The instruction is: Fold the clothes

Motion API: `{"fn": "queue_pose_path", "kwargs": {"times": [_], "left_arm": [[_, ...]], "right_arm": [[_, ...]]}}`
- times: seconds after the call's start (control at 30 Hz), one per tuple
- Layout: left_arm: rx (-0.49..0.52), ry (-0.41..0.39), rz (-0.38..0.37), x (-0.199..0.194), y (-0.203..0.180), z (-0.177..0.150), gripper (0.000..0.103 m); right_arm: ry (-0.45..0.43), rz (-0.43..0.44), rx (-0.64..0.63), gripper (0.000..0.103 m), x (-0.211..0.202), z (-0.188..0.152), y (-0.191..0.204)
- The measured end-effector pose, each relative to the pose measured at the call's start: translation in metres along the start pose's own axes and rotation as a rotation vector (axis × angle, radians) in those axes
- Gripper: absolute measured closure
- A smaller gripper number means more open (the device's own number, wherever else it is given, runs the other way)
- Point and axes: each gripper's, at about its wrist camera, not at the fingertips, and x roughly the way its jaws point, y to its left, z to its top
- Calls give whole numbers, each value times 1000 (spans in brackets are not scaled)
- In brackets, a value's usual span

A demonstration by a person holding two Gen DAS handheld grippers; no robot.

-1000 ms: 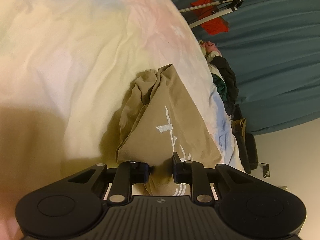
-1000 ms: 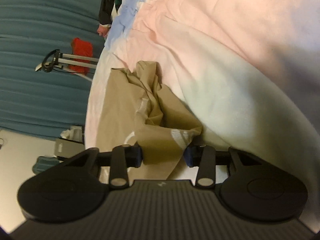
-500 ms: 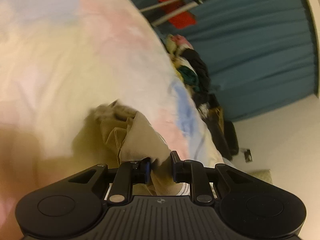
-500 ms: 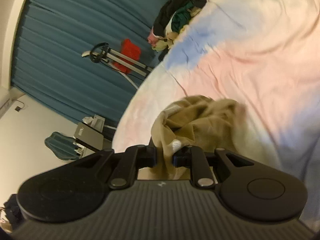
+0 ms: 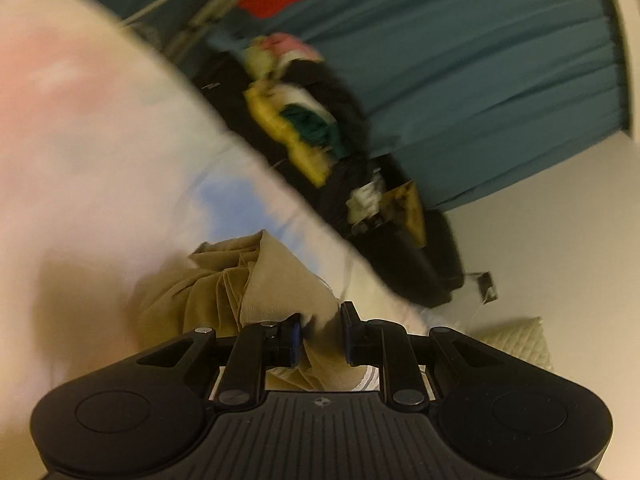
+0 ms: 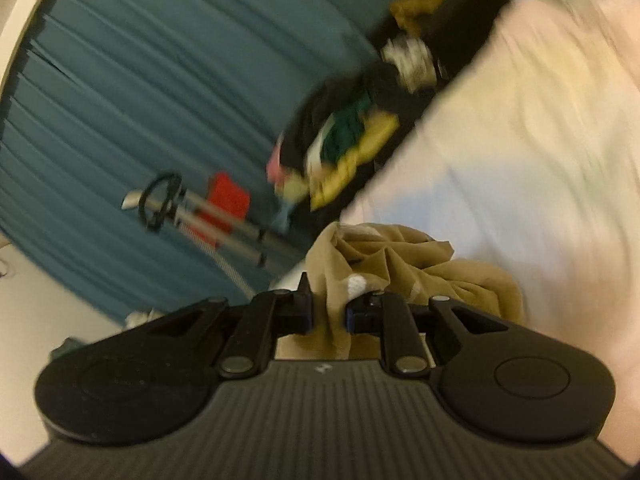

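So the tan shirt (image 5: 256, 292) is bunched up on the bed, right near the edge of the pastel sheet (image 5: 100, 152), and I've got a bit of it in each set of tongs. My left tongs (image 5: 320, 336) are pinched on a ribbed edge of the fabric, looks like a hem or collar band, with cloth running through between the two fingers down toward the handle. My right tongs (image 6: 329, 312) are clamped on another fold of the same shirt (image 6: 400, 268), right by a bit of white print, and the rest of it slumps off to the right in a crumpled heap. Grabbing two separate spots like this makes sense to me, since you can't fold anything until it's pulled open and hanging or lying flat, so I'd guess I'm at the very start, just getting it up to shake out. Both views are pretty blurry, so I can't say for sure which corners I actually have. Past the shirt there's the pile of other clothes (image 5: 304, 120) heaped at the far side of the bed, black, yellow, green and pink stuff all mixed, probably next in line. Behind that is the teal curtain (image 5: 460, 60), and a tripod (image 6: 200, 216) with something red on it off to the side, well apart from where I'm working.
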Motion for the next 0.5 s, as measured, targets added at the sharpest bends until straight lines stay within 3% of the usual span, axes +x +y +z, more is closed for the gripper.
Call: {"fn": "queue_pose_path", "kwargs": {"times": [0.13, 0.23, 0.37, 0.5], "left_arm": [[58, -30, -44, 75, -29, 30, 83], [171, -63, -26, 125, -30, 28, 83], [204, -20, 15, 170, 15, 11, 84], [300, 18, 39, 161, 63, -27, 84]], "right_arm": [[-89, -92, -158, 85, 59, 39, 5], [-105, -125, -198, 85, 96, 46, -13], [-17, -146, -209, 85, 129, 18, -61], [107, -139, -224, 85, 125, -36, -106]]}}
